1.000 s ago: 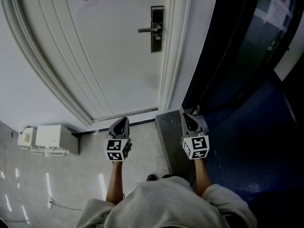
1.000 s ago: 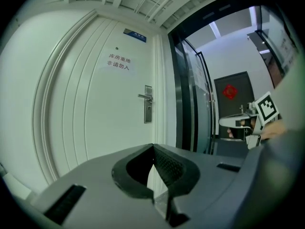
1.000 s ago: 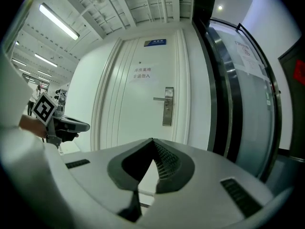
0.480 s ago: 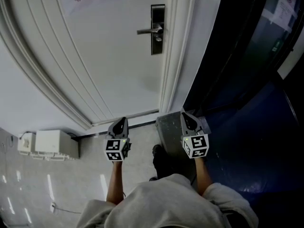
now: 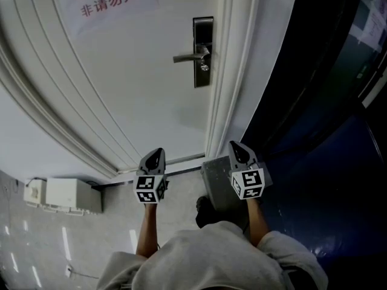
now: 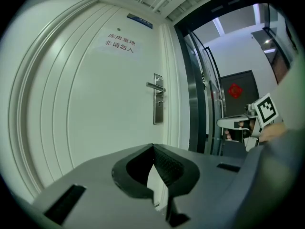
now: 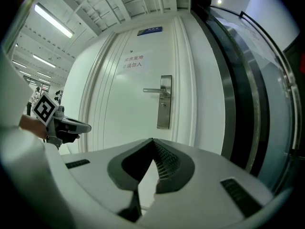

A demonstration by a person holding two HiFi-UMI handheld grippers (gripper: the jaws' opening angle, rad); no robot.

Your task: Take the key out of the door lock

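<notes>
A white door (image 5: 139, 71) is faced from a short way off. Both tools are held low in front of the person, well apart from the lock. The left tool (image 5: 155, 154) is pointed at the foot of the door, and the right tool (image 5: 236, 147) is held beside it, nearer the door frame, with a marker cube seen on each. In the left gripper view the jaws are seen brought together at their tips, with nothing between them. The same is seen in the right gripper view: the jaws are closed tip to tip and nothing is held. Neither tool is touching the door or anything else.

The key (image 5: 205, 67) is seated in the dark metal lock plate (image 5: 202, 32) near the door's right edge, just below the lever handle (image 5: 187, 57), which is turned out to the left. Only a small bright part of the key can be made out.

A paper notice (image 5: 112, 2) with red characters is fixed to the upper part of the door. A white box (image 5: 63, 193) is set on the floor by the wall at the left, and dark glass panels (image 5: 314, 71) are seen to the right of the door frame.
</notes>
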